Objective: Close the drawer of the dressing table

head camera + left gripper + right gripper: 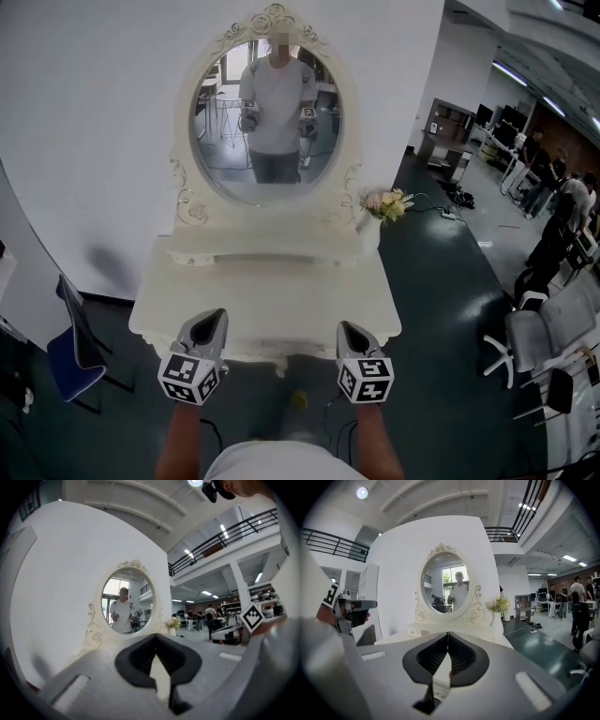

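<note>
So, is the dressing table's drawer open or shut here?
Apparently shut: in the head view nothing juts past the front edge of the dressing table.

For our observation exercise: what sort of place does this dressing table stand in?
Probably a large open office or workshop hall, not a bedroom: the dressing table stands near office chairs, a railed mezzanine runs overhead, and people stand about beyond.

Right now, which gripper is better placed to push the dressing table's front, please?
Left, narrowly: left gripper and right gripper are both shut at the dressing table front; left sits nearer centre.
</note>
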The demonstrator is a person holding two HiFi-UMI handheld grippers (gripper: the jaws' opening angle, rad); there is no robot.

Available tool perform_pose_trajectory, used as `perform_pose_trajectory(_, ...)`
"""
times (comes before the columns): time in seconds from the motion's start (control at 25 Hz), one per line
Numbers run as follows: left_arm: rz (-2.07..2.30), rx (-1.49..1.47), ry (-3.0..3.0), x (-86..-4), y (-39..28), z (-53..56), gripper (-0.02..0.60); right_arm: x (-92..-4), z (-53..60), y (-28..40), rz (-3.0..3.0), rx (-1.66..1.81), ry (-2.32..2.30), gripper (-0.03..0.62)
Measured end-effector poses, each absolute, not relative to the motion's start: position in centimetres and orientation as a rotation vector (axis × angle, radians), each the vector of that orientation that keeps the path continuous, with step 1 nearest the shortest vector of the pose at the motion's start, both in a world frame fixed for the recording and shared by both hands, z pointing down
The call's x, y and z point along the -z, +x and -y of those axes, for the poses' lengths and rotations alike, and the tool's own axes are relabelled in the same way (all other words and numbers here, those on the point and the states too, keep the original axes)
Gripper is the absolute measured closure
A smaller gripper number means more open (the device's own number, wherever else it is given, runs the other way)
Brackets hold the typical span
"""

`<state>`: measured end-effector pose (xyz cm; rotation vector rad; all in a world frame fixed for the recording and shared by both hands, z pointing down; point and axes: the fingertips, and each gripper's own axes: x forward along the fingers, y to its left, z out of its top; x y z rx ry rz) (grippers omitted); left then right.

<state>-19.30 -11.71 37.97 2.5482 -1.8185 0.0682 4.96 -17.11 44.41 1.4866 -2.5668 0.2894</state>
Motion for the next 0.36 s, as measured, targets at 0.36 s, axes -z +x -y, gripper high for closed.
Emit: perform_pose_trajectory(0.36, 1.827, -0.061, 2.535, -38.03, -19.77, 11.39, 0.583, -43.71, 17.47, 4.94, 2.573, -0.261, 1.484, 0.591)
